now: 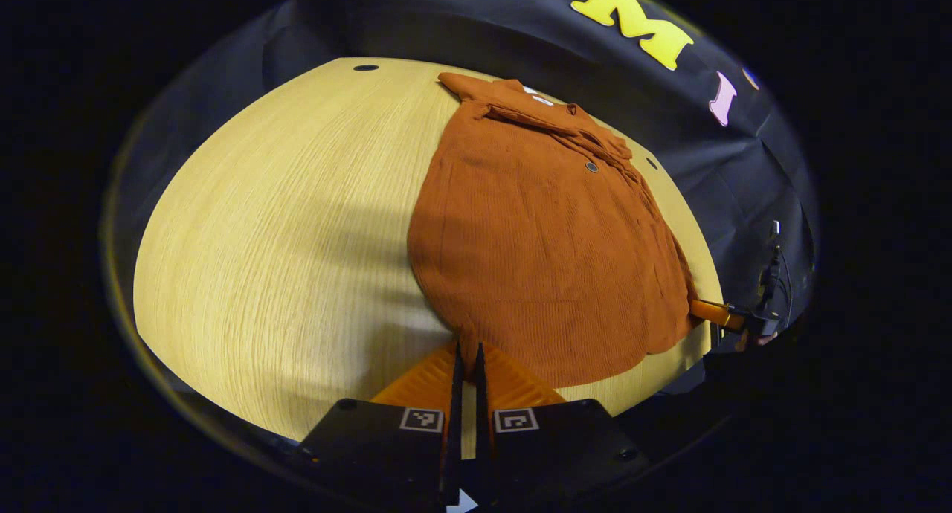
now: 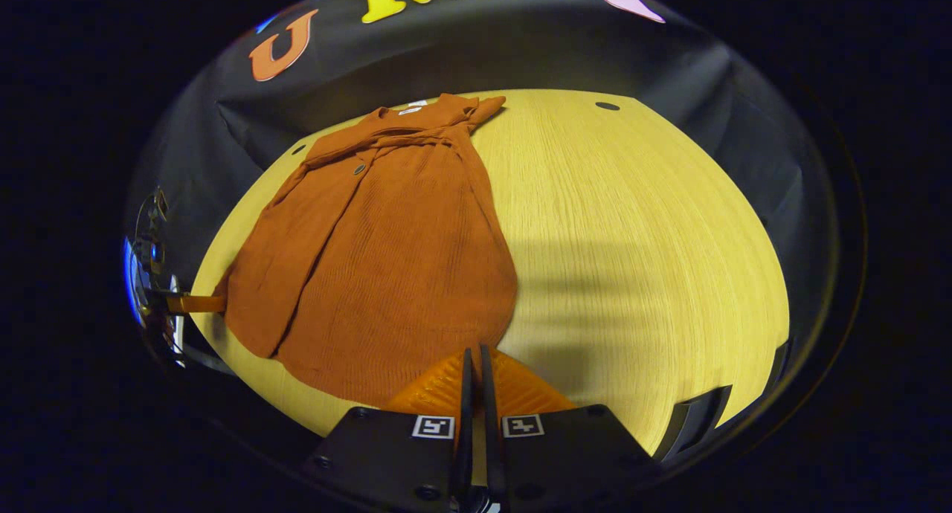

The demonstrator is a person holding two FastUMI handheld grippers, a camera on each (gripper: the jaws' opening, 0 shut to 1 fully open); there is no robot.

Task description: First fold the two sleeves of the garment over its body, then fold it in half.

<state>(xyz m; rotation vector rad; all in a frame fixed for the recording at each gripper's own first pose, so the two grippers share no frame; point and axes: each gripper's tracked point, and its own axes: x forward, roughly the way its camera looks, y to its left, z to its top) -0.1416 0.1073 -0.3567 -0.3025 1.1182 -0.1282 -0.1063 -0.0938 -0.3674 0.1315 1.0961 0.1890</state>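
A rust-orange ribbed garment (image 1: 535, 238) lies flat on the wooden table (image 1: 282, 238), collar at the far edge, hem toward me. Both sleeves lie folded in over the chest near the collar. In the left gripper view, my left gripper (image 1: 465, 347) is shut, its tips pinching the hem at its left end. Farther right, the right gripper (image 1: 718, 314) meets the hem's other corner. In the right gripper view, the garment (image 2: 387, 260) spreads left of centre, my right gripper (image 2: 476, 349) is shut on the hem, and the left gripper (image 2: 195, 302) touches the far left corner.
Bare light wood table (image 2: 632, 238) stretches beside the garment, with small dark holes (image 1: 365, 68) (image 2: 607, 105) near its far edge. The black cloth wall runs close behind the collar. The table's front edge lies just under both grippers.
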